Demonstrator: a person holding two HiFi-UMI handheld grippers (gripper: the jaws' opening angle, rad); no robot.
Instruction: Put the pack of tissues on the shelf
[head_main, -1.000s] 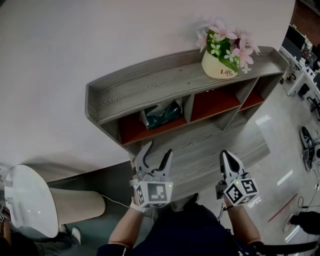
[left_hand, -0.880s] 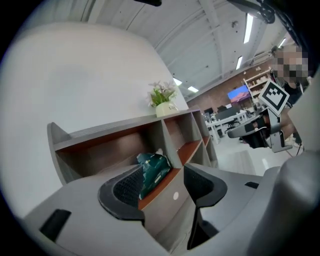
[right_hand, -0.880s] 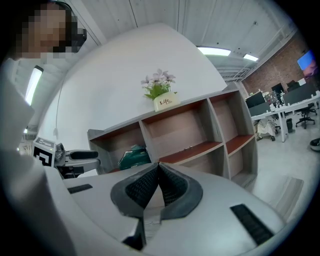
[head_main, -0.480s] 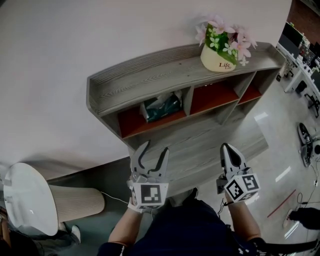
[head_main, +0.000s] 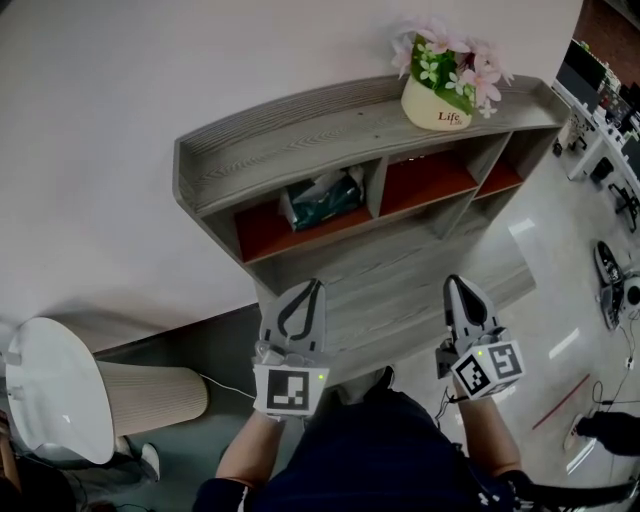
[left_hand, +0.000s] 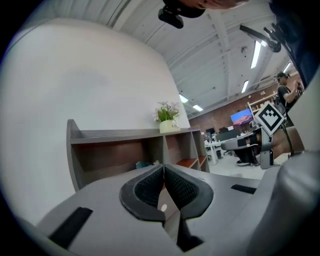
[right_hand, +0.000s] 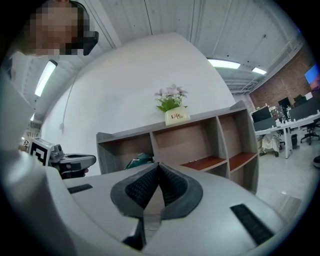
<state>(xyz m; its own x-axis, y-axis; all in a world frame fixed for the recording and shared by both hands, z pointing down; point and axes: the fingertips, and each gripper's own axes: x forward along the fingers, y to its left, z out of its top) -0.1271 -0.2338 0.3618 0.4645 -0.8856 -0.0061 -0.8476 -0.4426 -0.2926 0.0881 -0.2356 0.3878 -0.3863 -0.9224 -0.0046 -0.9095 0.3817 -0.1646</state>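
Observation:
The green pack of tissues (head_main: 325, 198) lies in the left compartment of the grey wooden shelf (head_main: 300, 135), on its red floor. The same pack (right_hand: 140, 160) shows in the right gripper view, and only a sliver of the pack (left_hand: 142, 163) peeks out in the left gripper view. My left gripper (head_main: 312, 289) hangs in front of the shelf, well below the pack, its jaws shut with nothing between them. My right gripper (head_main: 457, 285) hovers to the right at the same height, shut and empty too.
A white pot of pink flowers (head_main: 441, 82) stands on the shelf top at the right. A white round stool (head_main: 60, 400) sits at the lower left by the wall. Office desks and chairs (head_main: 605, 130) fill the far right. Glossy floor lies below the shelf.
The left gripper's jaws have closed from wide open to shut. Both grippers stayed in about the same place in front of the shelf.

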